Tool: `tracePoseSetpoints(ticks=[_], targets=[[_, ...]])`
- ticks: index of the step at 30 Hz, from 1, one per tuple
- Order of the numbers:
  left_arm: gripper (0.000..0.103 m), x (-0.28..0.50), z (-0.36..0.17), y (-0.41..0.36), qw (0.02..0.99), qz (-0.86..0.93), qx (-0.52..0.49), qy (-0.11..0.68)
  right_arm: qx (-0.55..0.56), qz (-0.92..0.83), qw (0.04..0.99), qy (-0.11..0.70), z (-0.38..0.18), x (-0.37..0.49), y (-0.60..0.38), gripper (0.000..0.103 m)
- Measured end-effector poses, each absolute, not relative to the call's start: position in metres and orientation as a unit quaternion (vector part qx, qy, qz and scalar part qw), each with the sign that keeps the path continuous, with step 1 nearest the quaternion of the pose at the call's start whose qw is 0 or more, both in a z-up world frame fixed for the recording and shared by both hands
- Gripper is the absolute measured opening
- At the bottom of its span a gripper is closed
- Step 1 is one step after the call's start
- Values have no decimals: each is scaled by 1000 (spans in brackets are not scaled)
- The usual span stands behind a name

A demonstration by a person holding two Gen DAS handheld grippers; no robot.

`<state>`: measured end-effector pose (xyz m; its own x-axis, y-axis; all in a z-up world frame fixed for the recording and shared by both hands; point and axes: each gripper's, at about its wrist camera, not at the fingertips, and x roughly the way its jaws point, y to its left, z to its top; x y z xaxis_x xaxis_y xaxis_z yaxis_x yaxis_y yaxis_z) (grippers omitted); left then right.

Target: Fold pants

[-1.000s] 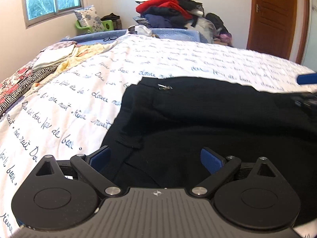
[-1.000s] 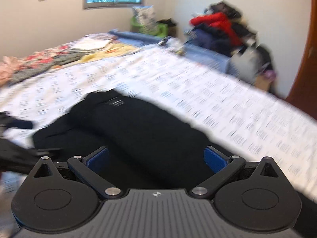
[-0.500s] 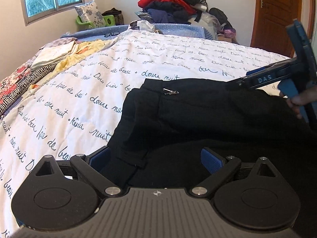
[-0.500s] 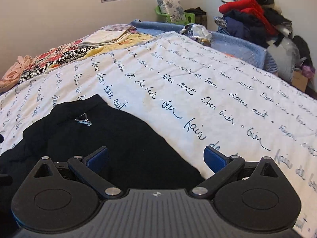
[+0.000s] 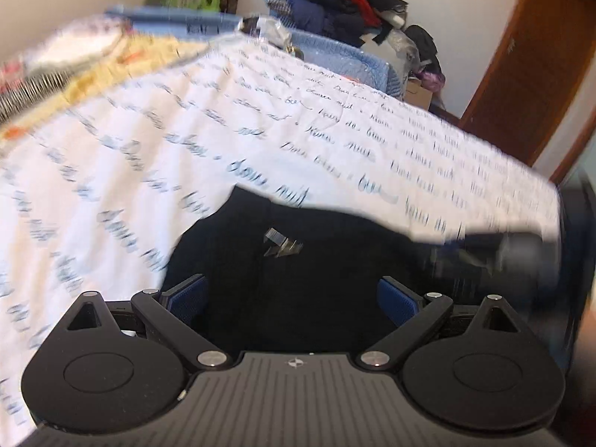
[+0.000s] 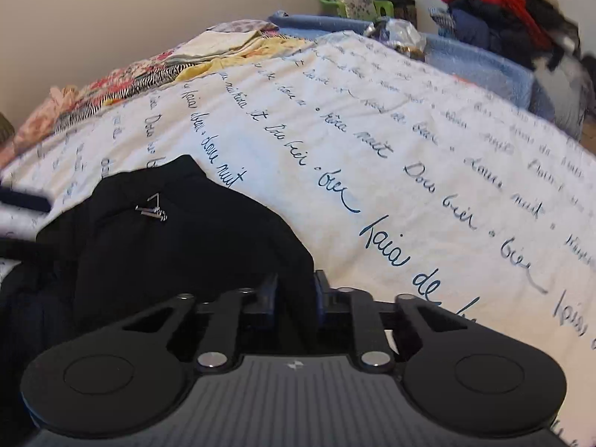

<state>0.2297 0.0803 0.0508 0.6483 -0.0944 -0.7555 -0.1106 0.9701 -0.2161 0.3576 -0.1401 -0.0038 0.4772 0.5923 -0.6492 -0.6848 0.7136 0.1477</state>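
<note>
The black pants (image 6: 167, 246) lie bunched on the white bedspread (image 6: 391, 156) printed with blue script, a small metal clasp (image 6: 151, 211) showing on top. The right gripper (image 6: 296, 292) has its jaws pinched together on the fabric's near edge. The left gripper (image 5: 292, 296) hovers over the pants, jaws spread wide, holding nothing.

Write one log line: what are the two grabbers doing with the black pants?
right gripper: shut on black pants edge | left gripper: open above pants | bedspread: under pants
</note>
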Motion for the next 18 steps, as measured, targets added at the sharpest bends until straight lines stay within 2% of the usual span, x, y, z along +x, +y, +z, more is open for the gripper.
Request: tracePoseSetpoints(ticks=[2, 8, 14, 16, 18], targets=[[93, 262, 48, 83, 877, -15, -154, 454, -110, 360, 869, 321, -3, 341, -133, 9], [83, 333, 23, 86, 793, -63, -242, 555, -315, 319, 874, 188, -14, 271, -98, 7], [80, 353, 1, 111, 734, -59, -357, 575, -441, 292, 844, 82, -33, 219, -81, 6], [64, 353, -3, 114, 720, -65, -376, 579, -452, 290, 841, 63, -35, 208, -77, 6], [56, 355, -6, 114, 701, -73, -398, 588, -476, 284, 831, 47, -40, 202, -72, 5]])
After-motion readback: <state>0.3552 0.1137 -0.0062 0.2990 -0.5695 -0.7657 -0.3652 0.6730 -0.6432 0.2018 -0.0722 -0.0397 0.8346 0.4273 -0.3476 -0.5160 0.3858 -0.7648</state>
